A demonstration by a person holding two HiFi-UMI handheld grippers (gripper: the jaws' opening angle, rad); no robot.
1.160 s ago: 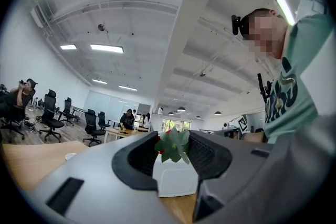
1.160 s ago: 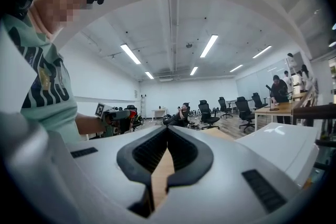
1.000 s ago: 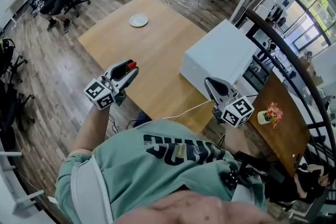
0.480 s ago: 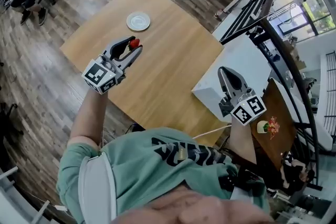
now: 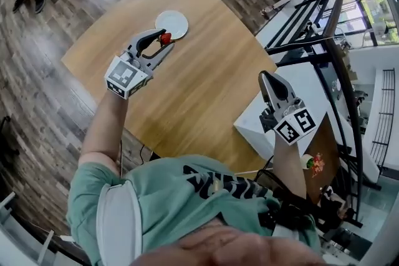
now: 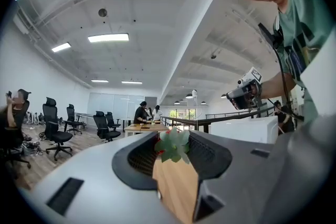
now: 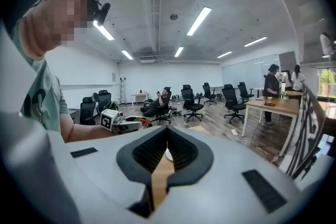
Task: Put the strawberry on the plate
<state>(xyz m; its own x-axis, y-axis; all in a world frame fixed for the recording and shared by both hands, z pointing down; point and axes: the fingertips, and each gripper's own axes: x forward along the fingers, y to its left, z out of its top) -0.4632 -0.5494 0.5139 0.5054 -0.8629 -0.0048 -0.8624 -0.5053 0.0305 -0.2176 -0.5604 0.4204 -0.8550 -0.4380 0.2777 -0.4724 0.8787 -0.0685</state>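
As the table (image 5: 215,65) is wide, we hold the left gripper (image 5: 163,42) stretched far out while the right gripper (image 5: 267,78) idles near us, closed, empty, out of the way. Left jaws sit at the near rim of the plate (image 5: 177,20), clamped on the strawberry (image 5: 166,38) for the drop.

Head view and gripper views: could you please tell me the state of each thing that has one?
Strawberry: clamped between the jaws, in the air, not on the plate.
Plate: empty, flat on the table.
Left gripper: shut on the strawberry.
Right gripper: shut, empty.
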